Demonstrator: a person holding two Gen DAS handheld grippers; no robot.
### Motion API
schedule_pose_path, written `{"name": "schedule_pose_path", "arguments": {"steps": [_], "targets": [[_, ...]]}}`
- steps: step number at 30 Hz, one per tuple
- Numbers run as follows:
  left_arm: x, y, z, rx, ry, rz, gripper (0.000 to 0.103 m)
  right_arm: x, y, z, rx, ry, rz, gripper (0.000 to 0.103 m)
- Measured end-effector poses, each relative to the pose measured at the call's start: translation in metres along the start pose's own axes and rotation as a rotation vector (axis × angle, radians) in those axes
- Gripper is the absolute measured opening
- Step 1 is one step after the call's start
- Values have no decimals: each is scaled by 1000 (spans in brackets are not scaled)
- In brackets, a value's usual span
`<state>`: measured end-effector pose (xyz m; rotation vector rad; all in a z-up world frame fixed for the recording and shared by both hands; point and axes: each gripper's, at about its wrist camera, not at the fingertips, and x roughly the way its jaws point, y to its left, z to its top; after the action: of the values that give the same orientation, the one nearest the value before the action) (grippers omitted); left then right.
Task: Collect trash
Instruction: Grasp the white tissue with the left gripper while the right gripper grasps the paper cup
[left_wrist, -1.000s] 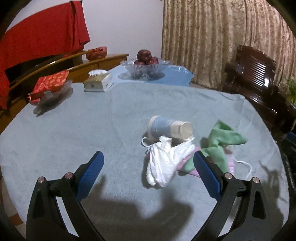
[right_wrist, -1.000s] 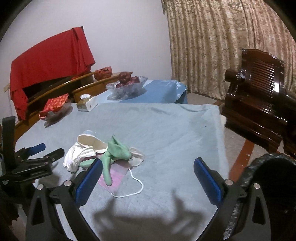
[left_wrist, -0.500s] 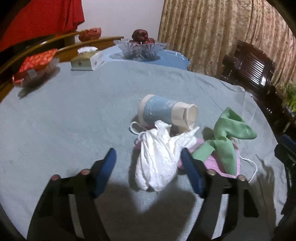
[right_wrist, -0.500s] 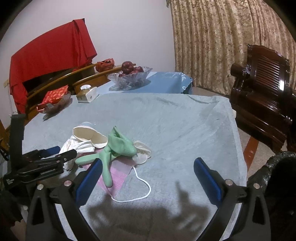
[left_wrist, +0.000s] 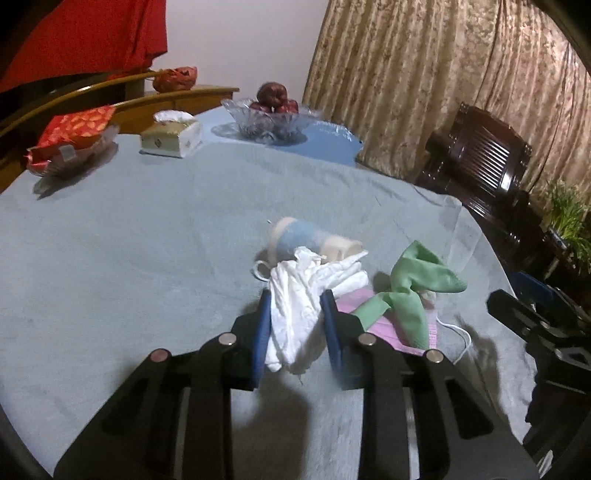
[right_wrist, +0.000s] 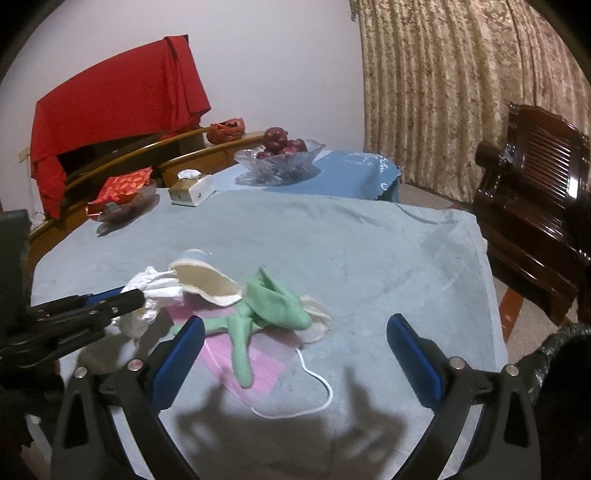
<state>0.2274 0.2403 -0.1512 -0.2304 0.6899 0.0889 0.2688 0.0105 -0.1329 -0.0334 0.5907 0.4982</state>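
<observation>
The left gripper (left_wrist: 295, 314) is closing its jaws, with the crumpled white tissue (left_wrist: 299, 295) between the blue pads, which already touch its sides. The right gripper (right_wrist: 295, 343) is wide open and holds nothing; it hangs above a pink face mask (right_wrist: 255, 362) on the grey tablecloth (right_wrist: 351, 251). A green cloth (right_wrist: 269, 306) lies over the mask. Just behind the tissue, a paper cup (left_wrist: 306, 240) lies on its side. Farther away stand a tissue box (left_wrist: 171, 134) and a glass fruit bowl (left_wrist: 269, 118).
</observation>
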Motion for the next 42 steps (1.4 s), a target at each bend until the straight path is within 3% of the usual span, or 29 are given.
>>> {"name": "schedule_pose_path", "arguments": {"steps": [6, 10, 15, 27, 42], "targets": [[-22, 20, 4, -10, -46, 96, 26, 7, 20, 9, -24, -13, 39, 97], [-15, 39, 7, -22, -25, 168, 26, 18, 38, 16, -41, -12, 78, 97], [-5, 53, 9, -42, -17, 207, 26, 39, 60, 22, -62, 5, 128, 97], [1, 73, 16, -61, -30, 245, 26, 85, 94, 29, -129, 53, 185, 97], [12, 89, 11, -79, -5, 265, 26, 126, 99, 23, -152, 151, 186, 97]]}}
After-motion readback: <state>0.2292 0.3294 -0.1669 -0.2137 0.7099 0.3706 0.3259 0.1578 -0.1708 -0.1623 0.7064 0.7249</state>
